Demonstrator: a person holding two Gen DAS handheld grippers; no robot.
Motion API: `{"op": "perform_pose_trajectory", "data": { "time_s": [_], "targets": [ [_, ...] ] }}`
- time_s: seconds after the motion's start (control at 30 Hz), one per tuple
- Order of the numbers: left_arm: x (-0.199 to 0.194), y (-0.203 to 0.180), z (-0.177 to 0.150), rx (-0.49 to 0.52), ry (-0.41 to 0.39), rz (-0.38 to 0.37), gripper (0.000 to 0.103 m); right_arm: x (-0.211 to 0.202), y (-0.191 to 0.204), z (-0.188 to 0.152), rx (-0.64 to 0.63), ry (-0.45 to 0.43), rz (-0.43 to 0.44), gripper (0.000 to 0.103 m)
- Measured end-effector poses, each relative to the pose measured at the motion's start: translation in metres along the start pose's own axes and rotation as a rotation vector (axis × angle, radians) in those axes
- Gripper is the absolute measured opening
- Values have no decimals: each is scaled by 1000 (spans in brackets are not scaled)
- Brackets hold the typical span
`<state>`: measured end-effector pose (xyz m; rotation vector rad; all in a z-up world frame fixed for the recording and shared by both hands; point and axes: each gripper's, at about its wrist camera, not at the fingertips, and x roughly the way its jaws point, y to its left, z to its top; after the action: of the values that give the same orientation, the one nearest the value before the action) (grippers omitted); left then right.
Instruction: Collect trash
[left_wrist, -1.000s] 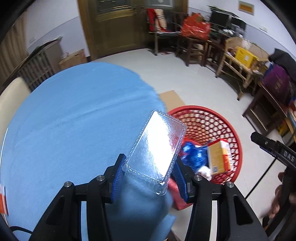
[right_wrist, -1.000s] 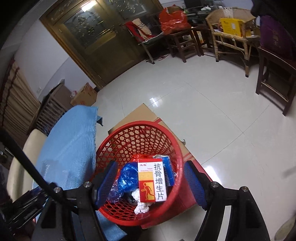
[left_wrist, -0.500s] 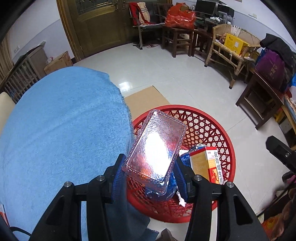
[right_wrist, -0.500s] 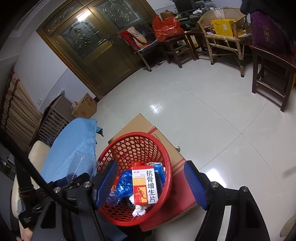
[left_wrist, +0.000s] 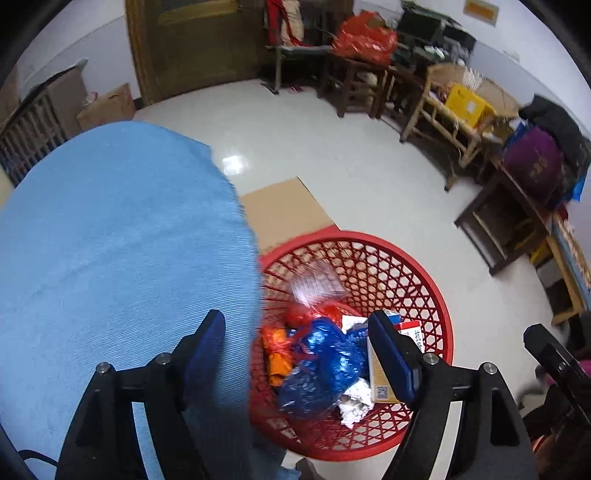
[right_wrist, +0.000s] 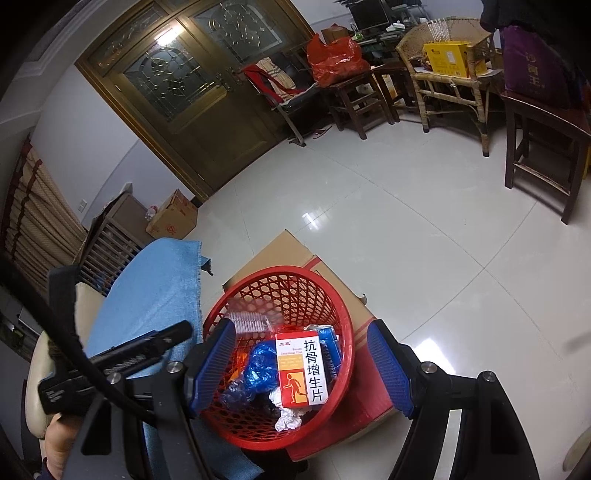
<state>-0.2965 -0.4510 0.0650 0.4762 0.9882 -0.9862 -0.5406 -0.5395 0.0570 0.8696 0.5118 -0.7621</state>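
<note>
My left gripper hangs over the near rim of a red mesh basket, at the edge of the blue-clothed table. Its jaws are opening and nothing is between the pads. A clear plastic tray lies inside the basket against the far-left wall, also seen in the right wrist view as the clear tray. Below it sit a blue bag, an orange-and-white medicine box and crumpled paper. My right gripper is open and empty above the basket.
The basket stands on a flat cardboard box on the glossy tiled floor. Wooden chairs and stools line the far wall, with a wooden door behind. A cream chair stands beside the table.
The left gripper moved from over the table edge to over the basket, opened, and the clear tray dropped out of it into the basket. The right gripper kept still.
</note>
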Motion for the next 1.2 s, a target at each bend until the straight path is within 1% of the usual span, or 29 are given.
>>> {"op": "perform_pose_trajectory", "data": {
  "time_s": [0.13, 0.2, 0.43, 0.67, 0.8, 1.07, 1.2],
  "targets": [
    [-19, 15, -17, -8, -37, 36, 81, -2, 11, -7, -17, 8, 9, 77],
    [-28, 22, -27, -16, -43, 49, 81, -3, 20, -12, -36, 12, 14, 77],
    [-55, 45, -60, -43, -74, 69, 83, -9, 52, -38, -98, 37, 25, 77],
    [-83, 67, -86, -82, -114, 74, 83, -22, 83, -67, -158, 39, 13, 77],
    [-99, 74, -99, -88, -143, 80, 83, -33, 98, -82, -185, 21, -13, 81],
    [-126, 87, -123, -117, -187, 93, 83, -55, 123, -103, -300, -18, -102, 84],
    [-136, 88, -132, -121, -202, 108, 83, -68, 129, -111, -337, -38, -116, 84]
  ]
}}
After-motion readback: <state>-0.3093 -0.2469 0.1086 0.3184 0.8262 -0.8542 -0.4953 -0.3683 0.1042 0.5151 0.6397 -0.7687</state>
